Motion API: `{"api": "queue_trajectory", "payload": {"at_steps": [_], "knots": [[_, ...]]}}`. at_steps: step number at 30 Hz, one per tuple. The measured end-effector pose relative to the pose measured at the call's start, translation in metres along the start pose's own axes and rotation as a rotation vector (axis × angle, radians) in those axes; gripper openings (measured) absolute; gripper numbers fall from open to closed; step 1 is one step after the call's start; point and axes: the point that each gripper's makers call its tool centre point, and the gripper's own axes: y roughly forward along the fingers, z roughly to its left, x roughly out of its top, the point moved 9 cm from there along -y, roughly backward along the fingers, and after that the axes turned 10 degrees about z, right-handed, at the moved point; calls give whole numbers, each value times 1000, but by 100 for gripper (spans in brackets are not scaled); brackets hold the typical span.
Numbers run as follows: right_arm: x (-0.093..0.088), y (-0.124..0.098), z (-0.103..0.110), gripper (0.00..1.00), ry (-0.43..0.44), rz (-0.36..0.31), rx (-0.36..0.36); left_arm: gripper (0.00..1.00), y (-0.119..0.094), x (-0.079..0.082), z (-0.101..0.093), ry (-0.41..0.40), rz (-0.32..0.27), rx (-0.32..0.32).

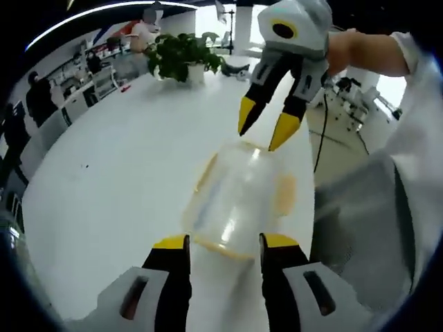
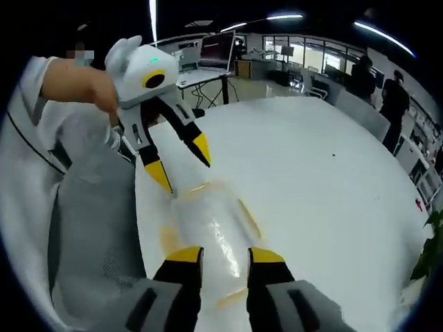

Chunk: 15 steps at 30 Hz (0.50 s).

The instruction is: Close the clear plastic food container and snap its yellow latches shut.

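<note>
clear plastic makes up the box, and it lies on the white table near the edge by the person. in the left gripper view it sits at the middle, a bit toward 6 o'clock, just past the left gripper. that gripper's jaws are a little apart with nothing held between them. the right gripper comes in at 1 o'clock, jaws spread open and empty, its tips just above the far rim of the box. yellow latches show on the sides of the box. i cannot tell if the lid is fully down.

the box looks light, thin and smooth, so it may slide on the table when pushed. the walls may bend, so do not squeeze the middle. better to hold one end steady and press on a latch at the side until it snaps.
</note>
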Motion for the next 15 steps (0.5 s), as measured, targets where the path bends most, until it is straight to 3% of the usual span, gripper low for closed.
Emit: {"api": "queue_trajectory", "payload": {"at_steps": [4,8,11,15], "knots": [[4,4,2,19,-4,-6,32,1,5,6,-2,24,-19,4],[6,9,2,11,-48,10,41,0,14,18,-9,49,-68,-39],[11,11,3,10,-85,-9,44,0,23,24,-15,101,-36,-51],[17,16,2,11,-110,-7,45,0,32,30,-20,120,-38,-81]]}}
